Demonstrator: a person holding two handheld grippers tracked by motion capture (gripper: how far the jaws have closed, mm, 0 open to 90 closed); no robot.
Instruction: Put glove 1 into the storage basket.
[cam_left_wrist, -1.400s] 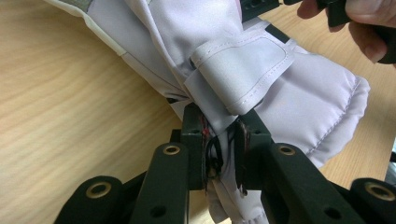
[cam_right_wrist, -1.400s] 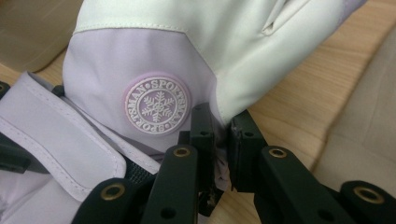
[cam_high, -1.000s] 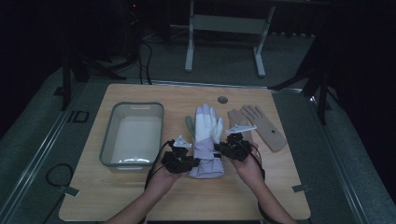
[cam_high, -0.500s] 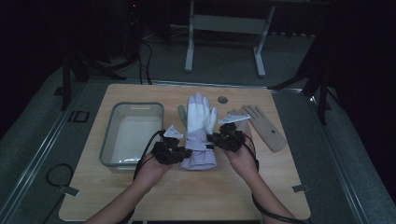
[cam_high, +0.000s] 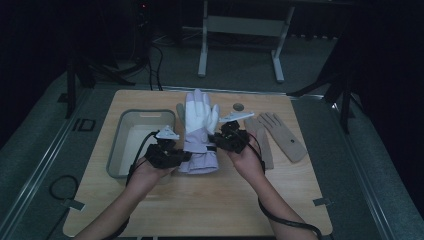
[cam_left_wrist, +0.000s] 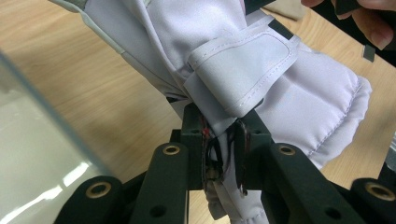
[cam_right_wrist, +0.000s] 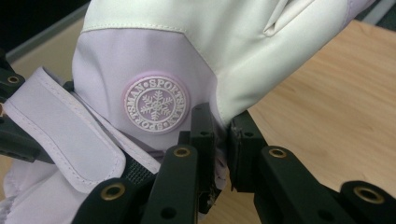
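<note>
A padded white and lilac ski glove is held up off the wooden table, fingers pointing away. My left gripper is shut on the glove's wrist edge by the strap; the pinch shows fabric between the jaws. My right gripper is shut on the opposite edge of the wrist, just beside the round snowflake badge, with fabric in the pinch. The quilted cuff hangs toward the person.
A grey plastic bin stands at the left, close to my left gripper. Two tan knit gloves lie flat at the right. A small dark round disc sits near the table's far edge. The table's near half is bare wood.
Both grippers have lifted the ski glove off the table and carried it away from the person and slightly left; its fingers now reach toward the far edge.
</note>
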